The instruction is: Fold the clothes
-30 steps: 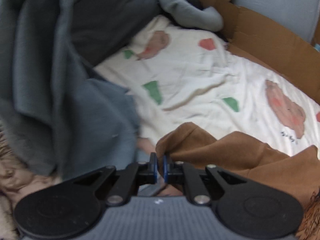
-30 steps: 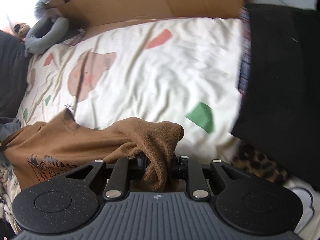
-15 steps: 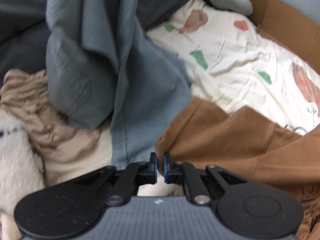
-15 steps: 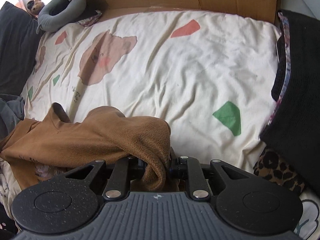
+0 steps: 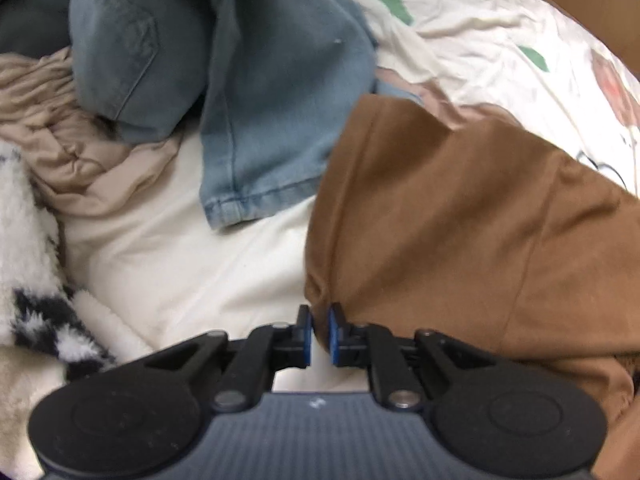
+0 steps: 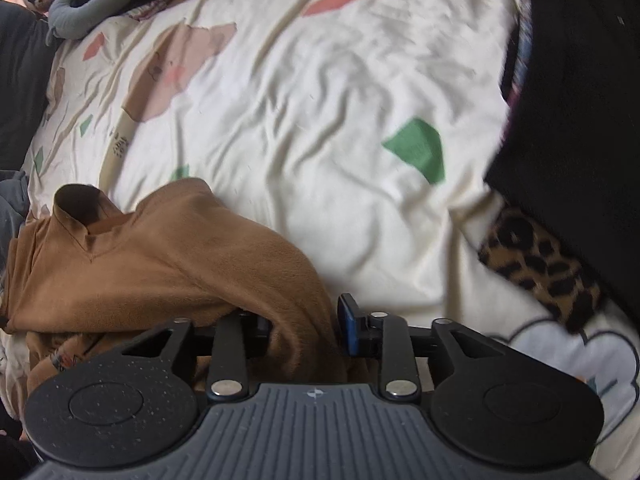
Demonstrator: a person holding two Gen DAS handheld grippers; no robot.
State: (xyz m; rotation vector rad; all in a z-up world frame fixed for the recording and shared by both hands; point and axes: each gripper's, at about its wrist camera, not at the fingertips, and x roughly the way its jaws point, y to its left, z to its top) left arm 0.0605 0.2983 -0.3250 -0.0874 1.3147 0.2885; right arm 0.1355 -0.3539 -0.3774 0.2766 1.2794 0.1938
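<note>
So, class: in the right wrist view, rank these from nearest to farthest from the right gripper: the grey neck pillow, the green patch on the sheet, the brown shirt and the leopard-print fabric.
1. brown shirt: between the opening jaws of the right gripper.
2. leopard-print fabric: to the right.
3. green patch: ahead, mid-sheet.
4. grey neck pillow: far top left corner.
</note>
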